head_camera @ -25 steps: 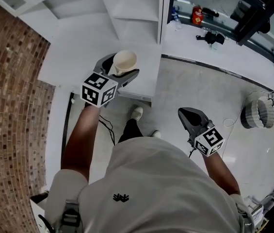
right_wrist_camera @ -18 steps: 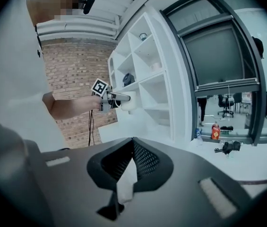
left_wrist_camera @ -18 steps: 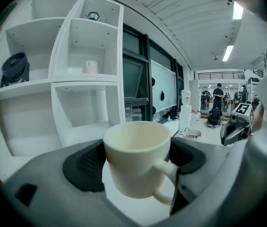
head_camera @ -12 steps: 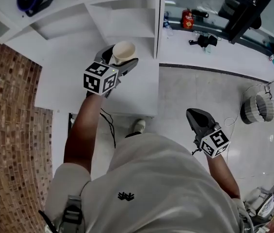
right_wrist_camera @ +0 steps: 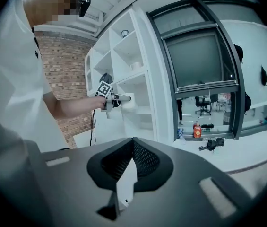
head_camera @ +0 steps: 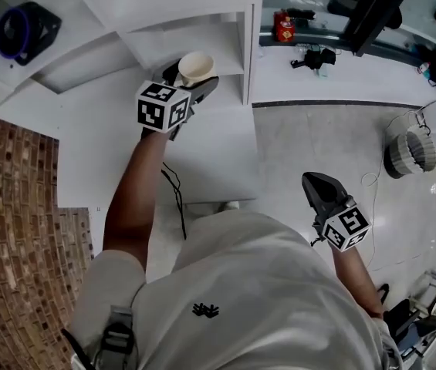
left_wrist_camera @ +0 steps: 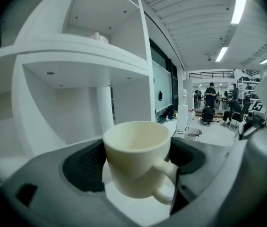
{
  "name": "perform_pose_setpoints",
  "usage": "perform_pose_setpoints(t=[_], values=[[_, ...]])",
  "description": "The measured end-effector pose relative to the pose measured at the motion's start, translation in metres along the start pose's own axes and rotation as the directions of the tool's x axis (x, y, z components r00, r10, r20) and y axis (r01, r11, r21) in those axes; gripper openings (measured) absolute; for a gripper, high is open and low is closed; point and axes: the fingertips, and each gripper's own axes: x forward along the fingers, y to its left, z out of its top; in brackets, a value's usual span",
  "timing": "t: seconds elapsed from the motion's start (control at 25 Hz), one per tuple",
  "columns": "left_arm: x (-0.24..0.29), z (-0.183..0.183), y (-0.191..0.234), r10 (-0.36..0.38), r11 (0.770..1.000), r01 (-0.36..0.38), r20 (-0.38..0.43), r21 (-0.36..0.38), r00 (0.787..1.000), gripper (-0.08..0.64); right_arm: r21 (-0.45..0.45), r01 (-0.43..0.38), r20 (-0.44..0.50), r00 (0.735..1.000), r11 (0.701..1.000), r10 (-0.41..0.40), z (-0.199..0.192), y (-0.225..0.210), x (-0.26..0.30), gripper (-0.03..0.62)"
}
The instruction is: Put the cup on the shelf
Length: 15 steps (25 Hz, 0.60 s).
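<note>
A cream cup (head_camera: 196,67) with a handle is held upright in my left gripper (head_camera: 190,80), whose jaws stand wide and press on its sides. In the left gripper view the cup (left_wrist_camera: 135,157) fills the gap between the dark pads, its handle toward the lower right. It hangs just in front of an open compartment (left_wrist_camera: 62,112) of the white shelf unit (head_camera: 202,33). My right gripper (head_camera: 318,185) hangs low at my right side over the floor, its jaws shut with nothing in them. In the right gripper view the left gripper (right_wrist_camera: 116,98) shows at the shelf.
A white counter (head_camera: 202,153) lies under the shelf. A black speaker with a purple ring (head_camera: 26,28) sits in a left compartment, and a small white item (left_wrist_camera: 98,37) on the shelf above. Brick wall (head_camera: 17,230) at left. A white basket (head_camera: 414,151) stands on the floor at right.
My left gripper has carried the cup forward and up, from over the counter to the front of the shelf compartment. The right gripper has stayed low and shut.
</note>
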Motion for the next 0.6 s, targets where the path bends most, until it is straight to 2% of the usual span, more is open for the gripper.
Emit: perform_pose_setpoints(t=[0.36, 0.6], values=[[0.051, 0.007, 0.054, 0.002, 1.0, -0.002, 0.018, -0.001, 1.0, 0.41, 0.065, 0.146, -0.003, 0.989, 0.987, -0.146, -0.006, -0.006, 0.011, 0.011], [0.079, 0.002, 0.079, 0.009, 1.0, -0.009, 0.016, -0.025, 1.0, 0.41, 0.094, 0.208, -0.023, 0.978, 0.974, -0.206, -0.011, -0.001, 0.013, 0.011]])
